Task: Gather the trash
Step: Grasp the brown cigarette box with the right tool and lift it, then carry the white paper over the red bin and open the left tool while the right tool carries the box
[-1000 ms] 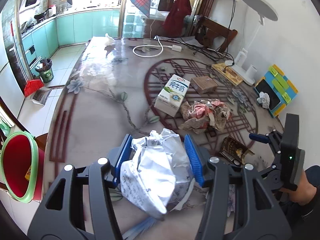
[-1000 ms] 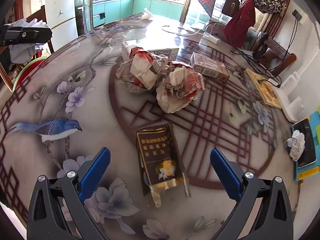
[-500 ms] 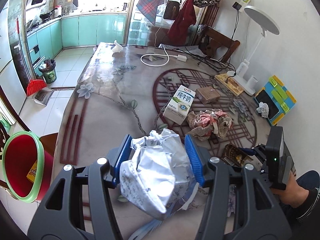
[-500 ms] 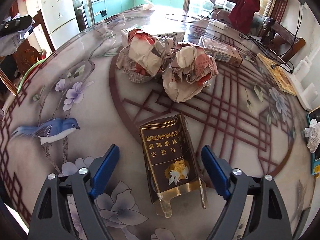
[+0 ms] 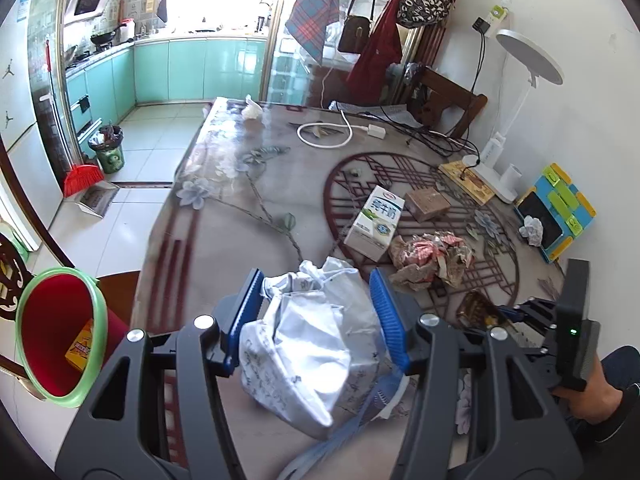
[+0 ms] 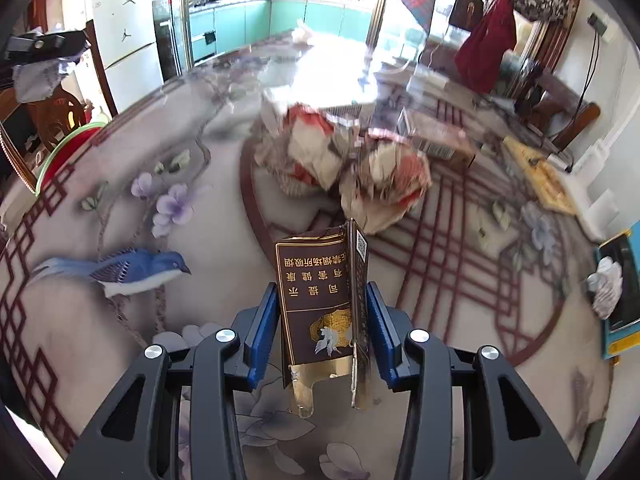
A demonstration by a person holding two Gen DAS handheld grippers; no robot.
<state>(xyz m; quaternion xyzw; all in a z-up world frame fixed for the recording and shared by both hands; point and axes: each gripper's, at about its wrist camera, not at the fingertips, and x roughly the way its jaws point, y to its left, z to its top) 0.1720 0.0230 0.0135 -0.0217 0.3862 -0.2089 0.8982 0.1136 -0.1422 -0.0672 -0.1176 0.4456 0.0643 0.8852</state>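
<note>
The left tongs (image 5: 316,316) are clamped on a crumpled white paper wad (image 5: 308,356), held above the near edge of the table (image 5: 224,240). The right tongs (image 6: 322,328) have closed on a flattened dark brown cigarette pack (image 6: 320,300), its gold foil hanging loose below the pads; it looks lifted just off the table, though I cannot tell for sure.

Both loads seem bound for the red bin with a green rim (image 5: 60,336), which stands off the near left corner of the table. To do this well, I would carry the paper wad over the bin mouth first and release only when it is fully above the opening, since the wad is bulky and a trailing fold could catch the rim. The pack is thin and pinched across its width, so keeping a firm squeeze and moving steadily should stop it pivoting out.

Readable writing: the pack shows Chinese warning text, upside down, plus a QR code and a crane emblem. The milk carton (image 5: 376,222) farther along the table carries Chinese characters, seemingly 纯牛奶. Handwriting on the wad is too small to read.
</note>
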